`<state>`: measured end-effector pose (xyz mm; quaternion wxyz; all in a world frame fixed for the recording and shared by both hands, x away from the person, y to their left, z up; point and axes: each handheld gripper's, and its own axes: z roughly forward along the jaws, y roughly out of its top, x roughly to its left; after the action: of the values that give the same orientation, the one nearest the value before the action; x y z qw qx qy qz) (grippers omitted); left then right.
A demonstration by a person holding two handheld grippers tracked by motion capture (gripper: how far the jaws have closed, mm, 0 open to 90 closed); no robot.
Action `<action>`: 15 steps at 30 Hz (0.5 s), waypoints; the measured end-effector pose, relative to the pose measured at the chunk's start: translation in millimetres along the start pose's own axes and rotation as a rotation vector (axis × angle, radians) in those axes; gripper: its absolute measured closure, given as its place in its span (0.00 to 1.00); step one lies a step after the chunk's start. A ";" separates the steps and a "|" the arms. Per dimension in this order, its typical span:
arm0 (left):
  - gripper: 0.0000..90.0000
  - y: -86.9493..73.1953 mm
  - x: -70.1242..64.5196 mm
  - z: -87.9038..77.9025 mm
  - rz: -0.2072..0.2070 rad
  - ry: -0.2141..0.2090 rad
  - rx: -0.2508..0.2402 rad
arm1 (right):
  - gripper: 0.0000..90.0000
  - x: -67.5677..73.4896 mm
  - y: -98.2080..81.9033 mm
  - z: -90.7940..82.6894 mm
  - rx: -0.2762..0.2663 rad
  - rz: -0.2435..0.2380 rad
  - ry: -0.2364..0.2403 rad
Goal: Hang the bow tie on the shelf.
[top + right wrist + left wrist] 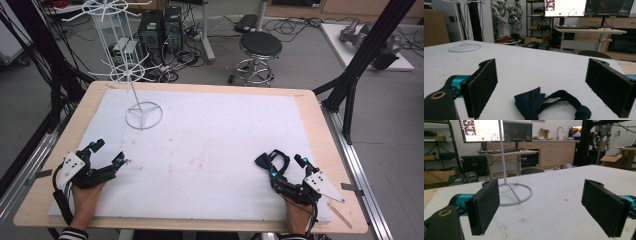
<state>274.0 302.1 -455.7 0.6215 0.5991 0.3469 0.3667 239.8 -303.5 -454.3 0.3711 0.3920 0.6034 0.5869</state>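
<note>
A dark navy bow tie (270,159) with its strap looped lies on the white foam sheet at the front right. In the right gripper view the bow tie (537,100) rests on the foam low between the two jaws, touching neither pad. My right gripper (286,166) (546,86) is open just behind it. A white wire display stand (143,116) rises from a ring base at the back left. My left gripper (109,152) (541,205) rests open at the front left with nothing between its pads, facing the stand's ring base (517,194) a short way ahead.
The white foam sheet (215,145) covers most of the wooden table (60,145). A thin wooden stick (343,215) lies at the front right corner. Beyond the far edge stand a black stool (260,46) and computer towers (160,30); a black frame post (362,55) flanks the right side.
</note>
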 end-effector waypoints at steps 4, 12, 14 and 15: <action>0.17 0.0 -0.4 -0.6 0.004 0.010 -0.003 | 0.11 0.0 -0.1 -0.5 -0.001 0.004 0.001; 0.17 0.2 0.2 0.3 -0.001 0.010 0.005 | 0.11 0.3 -0.4 -1.1 -0.010 -0.002 0.002; 0.17 0.2 0.1 0.3 -0.003 0.011 0.004 | 0.11 -0.2 -0.3 -1.0 -0.011 0.003 0.003; 0.17 0.2 0.2 0.3 -0.003 0.010 0.004 | 0.11 0.0 -0.3 -1.1 -0.007 0.007 0.004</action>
<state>274.4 302.1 -455.5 0.6188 0.5981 0.3517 0.3683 238.8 -303.9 -454.6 0.3695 0.3917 0.6006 0.5911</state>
